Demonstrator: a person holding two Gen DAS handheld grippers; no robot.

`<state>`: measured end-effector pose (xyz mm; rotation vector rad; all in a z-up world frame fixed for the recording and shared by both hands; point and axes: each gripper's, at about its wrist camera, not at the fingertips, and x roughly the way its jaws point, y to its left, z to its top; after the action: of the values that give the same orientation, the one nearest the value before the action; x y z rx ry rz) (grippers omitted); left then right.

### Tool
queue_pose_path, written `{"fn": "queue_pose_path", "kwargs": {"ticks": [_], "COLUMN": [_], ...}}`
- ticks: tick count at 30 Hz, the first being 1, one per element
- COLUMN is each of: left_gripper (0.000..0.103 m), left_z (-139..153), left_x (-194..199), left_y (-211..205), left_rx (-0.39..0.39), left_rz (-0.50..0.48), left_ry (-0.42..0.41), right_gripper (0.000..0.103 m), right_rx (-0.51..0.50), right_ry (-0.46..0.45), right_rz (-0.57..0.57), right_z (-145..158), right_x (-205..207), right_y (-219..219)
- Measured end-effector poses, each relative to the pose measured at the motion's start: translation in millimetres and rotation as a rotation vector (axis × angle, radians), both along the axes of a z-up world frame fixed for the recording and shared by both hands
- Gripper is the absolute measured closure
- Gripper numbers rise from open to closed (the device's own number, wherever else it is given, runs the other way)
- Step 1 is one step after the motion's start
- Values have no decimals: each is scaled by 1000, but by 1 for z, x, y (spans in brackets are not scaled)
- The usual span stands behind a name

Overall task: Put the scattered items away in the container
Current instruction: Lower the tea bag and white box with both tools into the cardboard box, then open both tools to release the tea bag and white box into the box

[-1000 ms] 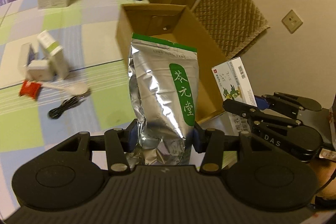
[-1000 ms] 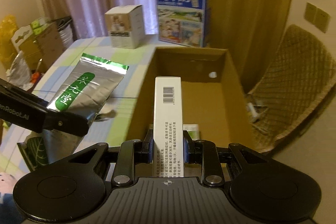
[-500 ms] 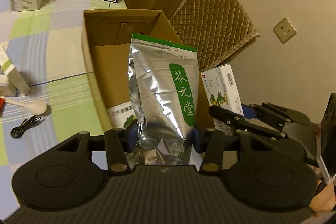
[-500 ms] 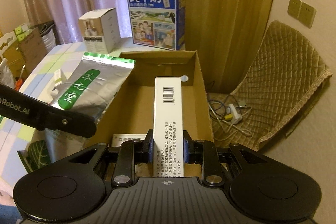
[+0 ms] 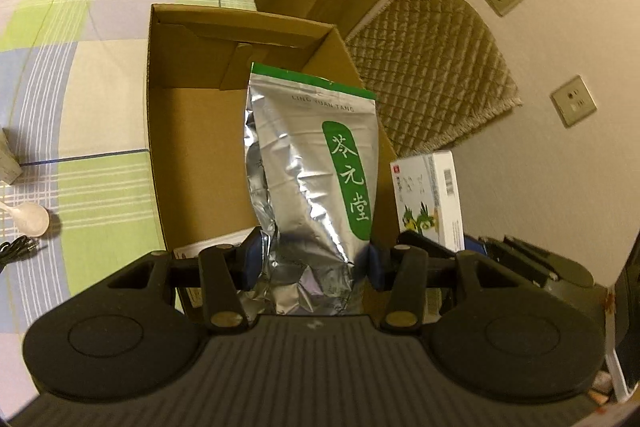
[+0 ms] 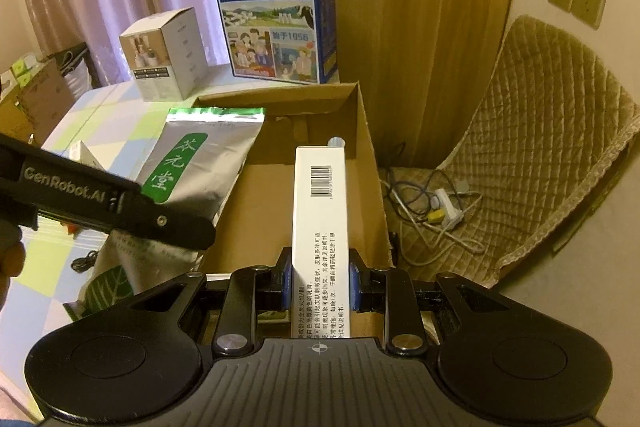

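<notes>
The cardboard box stands open on the counter, at the counter's edge nearest the curtain, and everything here is placed against it. The left gripper has its jaws clamped on the crumpled lower part of a silver foil pouch with a green label; the pouch stands upright over the box's open top, toward its right wall. The right gripper has its jaws pressed tight on a slim white carton with a barcode, held on end above the box's interior, close to the right-hand wall in the right wrist view. In the left wrist view that carton shows just past the box's right wall, beside the pouch. A flat white packet lies on the box's floor at its near end.

Left of the box on the counter lie a white spoon and a black cable. Behind the box stand a blue milk case and a small white box. Right of the box, off the counter, a quilted chair stands with a power strip on the floor beside it.
</notes>
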<state>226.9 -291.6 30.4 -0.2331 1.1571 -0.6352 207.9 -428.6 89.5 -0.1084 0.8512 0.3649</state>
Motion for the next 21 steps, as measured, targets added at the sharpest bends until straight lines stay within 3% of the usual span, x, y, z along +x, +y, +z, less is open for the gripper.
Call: {"fn": "queue_pose_path", "kwargs": {"ticks": [6, 10, 21], "left_gripper": [58, 52, 52], "left_z": [-12, -16, 0], "left_x": [11, 14, -3], "left_y": [1, 3, 24], "left_rx": [5, 7, 21], "left_rz": [34, 44, 27], "left_ry": [-1, -6, -98], "right_gripper": [80, 80, 80], "right_rx": [-1, 1, 11], "right_ry": [17, 29, 40], "right_rz": [5, 12, 27], "right_z": [-10, -15, -20], "right_x": [8, 13, 13], "right_y": [2, 3, 7]}}
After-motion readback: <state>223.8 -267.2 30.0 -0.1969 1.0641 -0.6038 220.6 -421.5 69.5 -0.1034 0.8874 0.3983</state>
